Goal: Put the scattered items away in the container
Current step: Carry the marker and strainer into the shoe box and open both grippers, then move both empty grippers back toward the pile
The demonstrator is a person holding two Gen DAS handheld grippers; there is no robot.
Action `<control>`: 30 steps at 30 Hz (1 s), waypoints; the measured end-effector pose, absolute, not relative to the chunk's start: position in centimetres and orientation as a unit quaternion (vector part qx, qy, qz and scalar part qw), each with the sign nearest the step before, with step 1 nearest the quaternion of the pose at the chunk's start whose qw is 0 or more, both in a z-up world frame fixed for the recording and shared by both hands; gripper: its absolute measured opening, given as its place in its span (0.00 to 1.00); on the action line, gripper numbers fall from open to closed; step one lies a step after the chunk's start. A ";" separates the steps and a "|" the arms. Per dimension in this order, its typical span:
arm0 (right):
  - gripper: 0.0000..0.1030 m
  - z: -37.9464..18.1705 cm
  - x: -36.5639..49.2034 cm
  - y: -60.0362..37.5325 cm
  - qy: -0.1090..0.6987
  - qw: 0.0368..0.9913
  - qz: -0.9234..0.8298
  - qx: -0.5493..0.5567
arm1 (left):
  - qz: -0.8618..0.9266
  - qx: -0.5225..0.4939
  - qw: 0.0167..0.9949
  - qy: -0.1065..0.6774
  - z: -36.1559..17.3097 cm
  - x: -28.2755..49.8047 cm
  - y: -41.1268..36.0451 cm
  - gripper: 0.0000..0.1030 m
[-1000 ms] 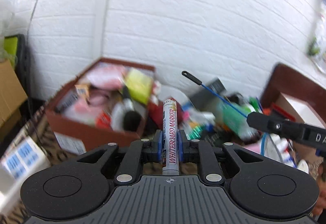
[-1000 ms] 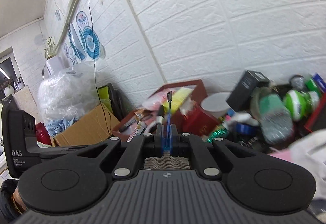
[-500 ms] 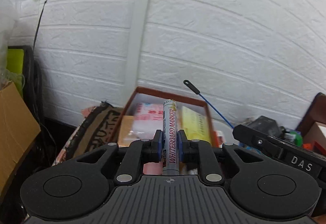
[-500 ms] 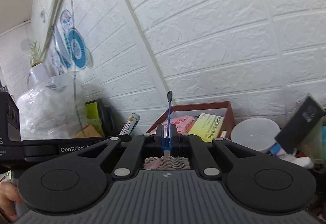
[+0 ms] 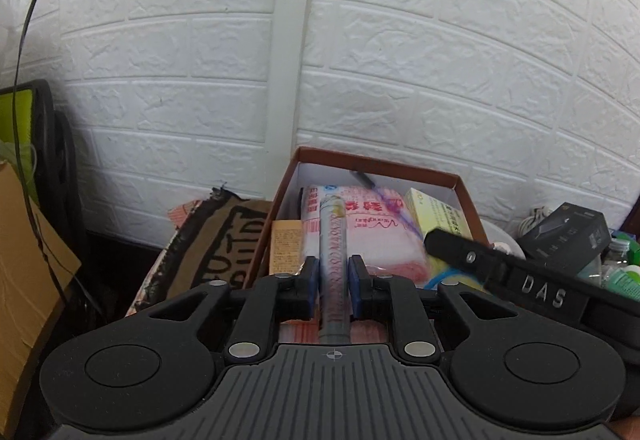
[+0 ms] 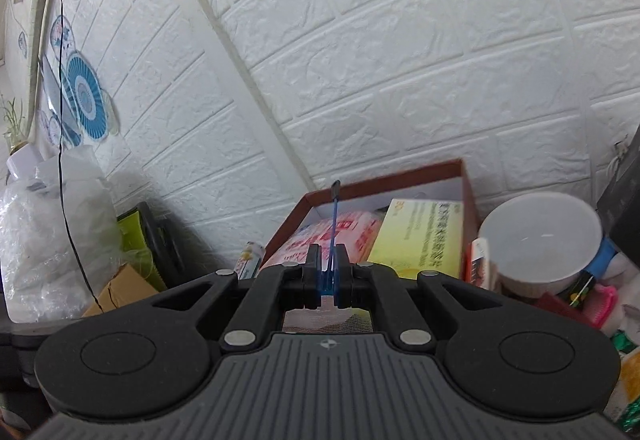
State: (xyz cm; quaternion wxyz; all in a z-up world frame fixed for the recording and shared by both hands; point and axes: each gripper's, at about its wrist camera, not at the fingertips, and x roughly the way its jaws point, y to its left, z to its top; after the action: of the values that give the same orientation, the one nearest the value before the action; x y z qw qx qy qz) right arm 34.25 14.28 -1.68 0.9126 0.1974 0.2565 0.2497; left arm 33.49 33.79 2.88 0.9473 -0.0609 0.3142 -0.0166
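Letting go over the box is the step now, as I read it. The left gripper (image 5: 332, 290) hangs above the near edge of the brown box (image 5: 372, 163), its jaws spreading, and the whiteboard marker (image 5: 332, 252) sits loose and blurred between the pads, seemingly already slipping. Best to hold the hand steady until it falls clear onto the pink packet (image 5: 360, 228), not the rim. The right gripper (image 6: 328, 268) has its jaws pressed together on a thin blue stick (image 6: 334, 224), black tip up, aimed at the same box. The left view shows the right tool crossing the box's right side. Only the right view shows the white bowl (image 6: 540, 236) beside the box's right wall and the yellow carton (image 6: 420, 236) inside.
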 end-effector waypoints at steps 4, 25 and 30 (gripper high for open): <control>0.47 -1.8 32.9 13.7 0.253 0.918 0.246 0.183 | -0.020 -0.066 0.952 0.298 2.8 32.1 34.3 0.71; 1.00 0.3 26.3 8.1 0.238 0.917 0.263 0.184 | 0.008 -0.052 0.954 0.296 3.9 26.0 30.8 1.00; 1.00 1.3 24.3 6.0 0.236 0.915 0.270 0.187 | 0.001 -0.039 0.957 0.286 4.7 23.7 28.1 1.00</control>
State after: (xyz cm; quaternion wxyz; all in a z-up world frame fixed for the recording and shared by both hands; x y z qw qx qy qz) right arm 24.28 5.97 1.29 0.9147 0.1871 0.2357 0.2698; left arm 23.73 28.08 4.68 0.9573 -0.0395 0.2864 0.0009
